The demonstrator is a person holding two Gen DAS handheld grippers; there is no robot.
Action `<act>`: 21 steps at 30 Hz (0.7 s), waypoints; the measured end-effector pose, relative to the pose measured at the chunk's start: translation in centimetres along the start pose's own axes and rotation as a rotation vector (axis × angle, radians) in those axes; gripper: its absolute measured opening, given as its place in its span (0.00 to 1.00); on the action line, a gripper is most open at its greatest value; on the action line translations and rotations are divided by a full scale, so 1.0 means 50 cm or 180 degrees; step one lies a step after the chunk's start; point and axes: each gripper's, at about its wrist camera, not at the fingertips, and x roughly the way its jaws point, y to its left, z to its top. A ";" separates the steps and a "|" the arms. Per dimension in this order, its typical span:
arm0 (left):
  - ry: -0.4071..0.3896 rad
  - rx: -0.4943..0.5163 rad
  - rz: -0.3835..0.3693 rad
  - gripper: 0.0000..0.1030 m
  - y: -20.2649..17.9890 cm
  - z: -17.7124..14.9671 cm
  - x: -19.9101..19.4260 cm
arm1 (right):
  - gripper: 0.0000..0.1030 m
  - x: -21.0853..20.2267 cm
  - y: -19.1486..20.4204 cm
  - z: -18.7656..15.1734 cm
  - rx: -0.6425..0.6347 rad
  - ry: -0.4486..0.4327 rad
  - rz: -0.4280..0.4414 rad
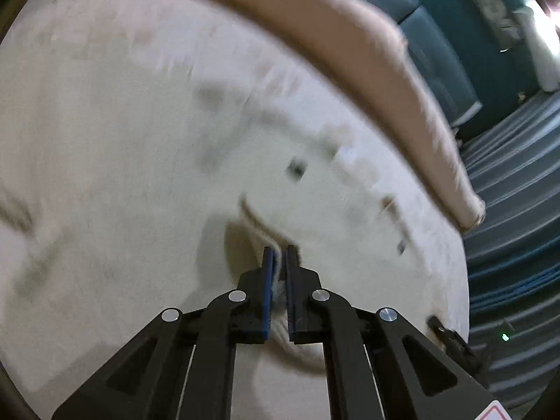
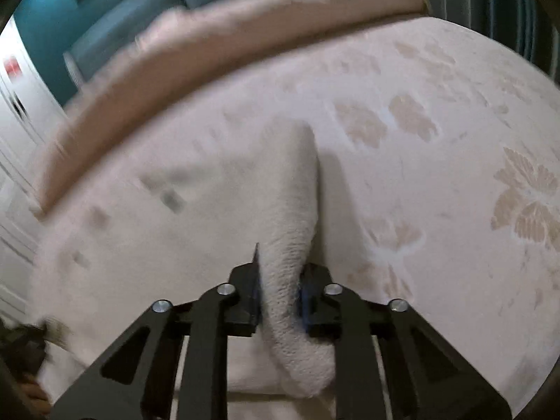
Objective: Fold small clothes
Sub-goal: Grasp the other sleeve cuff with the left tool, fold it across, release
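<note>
downward both tilt, left tool (image 1: 280, 255) pinching cream garment (image 1: 315, 182) hem, right tool (image 2: 280, 273) clamping its fold

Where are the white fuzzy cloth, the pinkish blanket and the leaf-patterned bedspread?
White fuzzy cloth (image 2: 290, 210): right wrist view, its raised fold.
Pinkish blanket (image 2: 210, 52): right wrist view, its middle.
Leaf-patterned bedspread (image 2: 525, 196): right wrist view, a leaf print.

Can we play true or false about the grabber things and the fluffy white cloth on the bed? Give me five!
1. The left gripper pinches an edge of the fluffy white knitted garment. True.
2. The right gripper is empty. False: a thick fold of the garment sits between its fingers.
3. The bedspread is cream with beige flower shapes. True.
4. The long beige plush roll lies beside the grippers. False: it lies along the far edge.
5. The garment is bright red. False: white.
</note>
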 end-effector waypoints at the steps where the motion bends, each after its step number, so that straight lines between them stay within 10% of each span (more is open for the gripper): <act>1: -0.0082 0.0068 0.0022 0.03 -0.008 0.007 -0.009 | 0.14 -0.025 -0.008 0.007 0.0128 -0.0171 0.0195; 3: -0.0063 0.0164 0.0126 0.03 -0.013 0.017 0.007 | 0.15 -0.019 -0.024 0.002 0.0149 -0.0245 0.0047; 5: 0.0102 0.0175 0.0353 0.02 0.003 0.008 0.042 | 0.17 0.066 -0.046 -0.020 -0.0017 0.0310 -0.0416; 12: 0.0105 -0.0087 0.0257 0.00 0.039 -0.027 0.007 | 0.27 -0.081 -0.021 -0.018 0.0111 -0.0294 -0.0089; 17: 0.0192 0.0285 0.0210 0.05 -0.057 -0.043 0.030 | 0.27 0.006 0.070 -0.104 -0.0743 0.0478 -0.0107; 21: 0.0343 0.0425 0.0651 0.07 -0.042 -0.061 0.104 | 0.27 -0.050 0.103 -0.123 -0.0811 0.0241 -0.0081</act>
